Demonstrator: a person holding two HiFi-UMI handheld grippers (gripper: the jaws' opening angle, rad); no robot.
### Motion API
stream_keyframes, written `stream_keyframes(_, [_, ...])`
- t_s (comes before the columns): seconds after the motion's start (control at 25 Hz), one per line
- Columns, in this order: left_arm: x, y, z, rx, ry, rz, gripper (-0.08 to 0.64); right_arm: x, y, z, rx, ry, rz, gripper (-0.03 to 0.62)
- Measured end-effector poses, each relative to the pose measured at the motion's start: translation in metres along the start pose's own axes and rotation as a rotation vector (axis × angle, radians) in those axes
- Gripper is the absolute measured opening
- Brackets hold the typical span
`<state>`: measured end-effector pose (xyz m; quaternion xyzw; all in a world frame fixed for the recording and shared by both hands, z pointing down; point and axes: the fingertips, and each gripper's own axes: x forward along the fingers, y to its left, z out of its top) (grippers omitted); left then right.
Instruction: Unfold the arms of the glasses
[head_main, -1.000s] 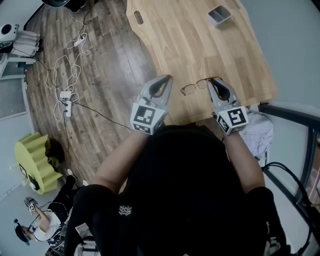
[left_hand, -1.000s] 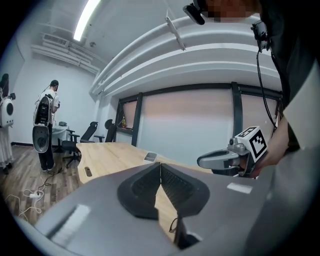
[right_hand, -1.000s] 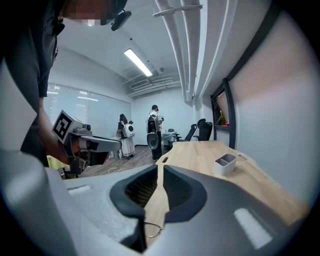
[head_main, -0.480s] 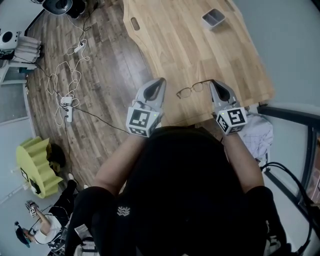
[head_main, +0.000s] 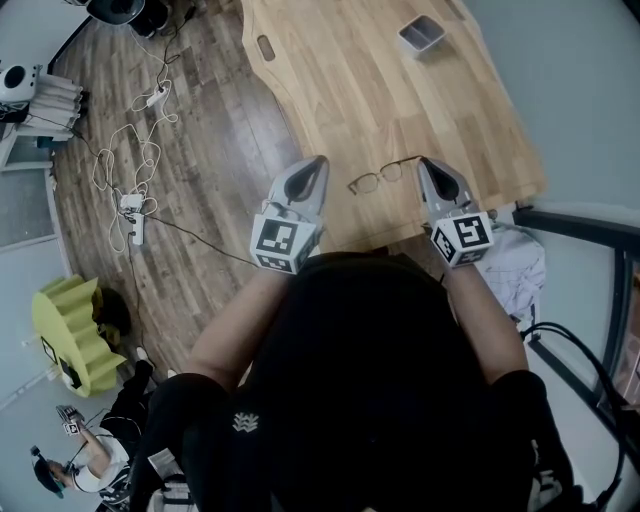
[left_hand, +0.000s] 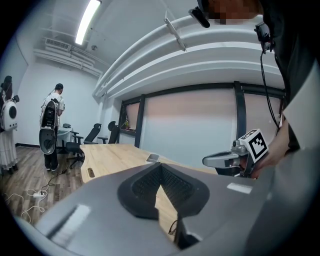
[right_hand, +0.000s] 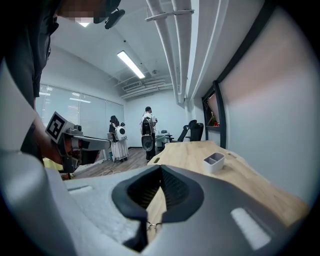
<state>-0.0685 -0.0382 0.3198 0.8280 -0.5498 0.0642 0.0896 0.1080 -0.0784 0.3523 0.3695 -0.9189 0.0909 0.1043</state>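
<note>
Thin-framed glasses (head_main: 382, 176) lie on the wooden table (head_main: 400, 90) near its front edge, between my two grippers. My right gripper (head_main: 424, 162) is shut at the end of the glasses' right arm; in the right gripper view a bit of the frame (right_hand: 152, 226) shows low between its closed pads (right_hand: 160, 167). My left gripper (head_main: 318, 162) hangs left of the lenses, apart from them, with its tips together (left_hand: 161, 166). A lens edge (left_hand: 173, 231) shows below those pads. The right gripper (left_hand: 225, 160) also appears in the left gripper view.
A small white divided tray (head_main: 421, 33) stands at the far end of the table, and a slot (head_main: 265, 47) is cut near its left edge. Cables and a power strip (head_main: 133, 195) lie on the wood floor to the left. People and chairs stand far off.
The right gripper's jaws have closed at the glasses' arm. The glasses have shifted slightly left in the head view. The left gripper has barely moved.
</note>
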Motion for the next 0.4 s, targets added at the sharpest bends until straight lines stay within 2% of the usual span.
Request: stream_keyframes(0.4, [-0.0010,0.0002,-0.0006,0.001,0.000,0.001,0.006,-0.0003,-0.0011,0.0020,-0.012,0.001,-0.003,0.000])
